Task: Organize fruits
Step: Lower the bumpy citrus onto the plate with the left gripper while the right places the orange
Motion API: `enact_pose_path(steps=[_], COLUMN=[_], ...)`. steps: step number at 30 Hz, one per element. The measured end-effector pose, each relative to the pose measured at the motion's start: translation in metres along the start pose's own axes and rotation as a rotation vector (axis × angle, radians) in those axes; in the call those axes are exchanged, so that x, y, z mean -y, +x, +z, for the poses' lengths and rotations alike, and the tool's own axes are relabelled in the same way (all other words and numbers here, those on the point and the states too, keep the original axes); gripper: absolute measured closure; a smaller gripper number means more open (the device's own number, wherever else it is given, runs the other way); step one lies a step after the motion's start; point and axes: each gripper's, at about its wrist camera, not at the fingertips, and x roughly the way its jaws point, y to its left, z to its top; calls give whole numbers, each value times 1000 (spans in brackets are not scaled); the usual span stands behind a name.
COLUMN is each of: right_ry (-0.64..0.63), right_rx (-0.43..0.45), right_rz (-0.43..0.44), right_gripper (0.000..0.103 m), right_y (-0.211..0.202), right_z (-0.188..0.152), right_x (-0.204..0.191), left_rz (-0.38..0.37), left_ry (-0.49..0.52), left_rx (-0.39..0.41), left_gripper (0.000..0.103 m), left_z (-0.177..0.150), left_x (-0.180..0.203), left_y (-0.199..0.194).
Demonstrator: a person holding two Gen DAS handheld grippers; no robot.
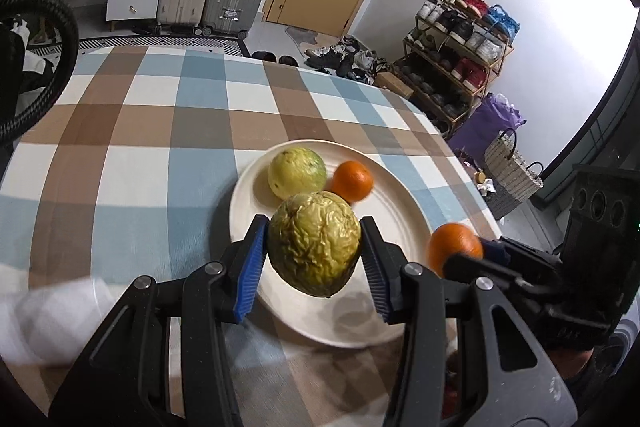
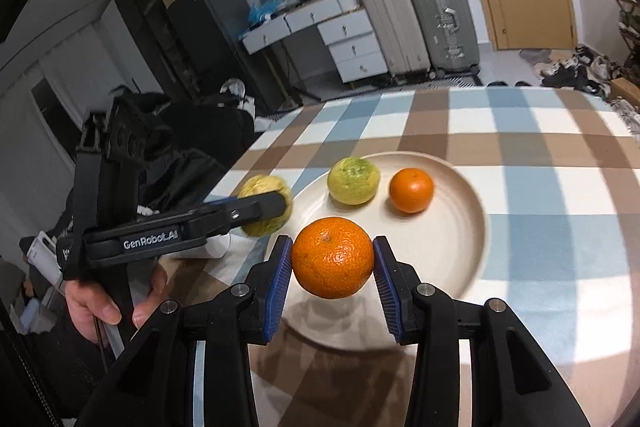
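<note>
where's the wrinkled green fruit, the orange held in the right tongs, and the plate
wrinkled green fruit [image 1: 314, 245], left wrist view, middle of its creased skin
held orange [image 2: 333, 257], right wrist view, centre of its peel
plate [image 2: 460, 227], right wrist view, bare inner surface

Two fruits are taking up the far part of the plate [image 2: 460, 247]: a pale green fruit [image 2: 353, 180] and a small orange [image 2: 411, 190], apart from each other. The plate's near and right parts are lying bare. The left gripper [image 2: 264, 205], holding a wrinkled fruit [image 1: 314, 243], is crowding the plate's left rim. The checked desk [image 1: 140, 131] beyond the plate is lying bare.
</note>
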Motion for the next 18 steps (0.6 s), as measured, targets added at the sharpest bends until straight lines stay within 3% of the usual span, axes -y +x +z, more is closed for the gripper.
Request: enact_pose_path(steps=[9,18], right_ry=[-17,-39], right_rx=[-119,-191], right_rz=[34,48], right_gripper=[62,62], right_y=[58,84], right_z=[8,14], right_x=[-11,-24], left_rz=[-27,-33], left_ry=[13,1], left_rx=[-87,-117], left_gripper=[60,60], left_z=[19,31], left_x=[-15,-24], left_y=[40,59])
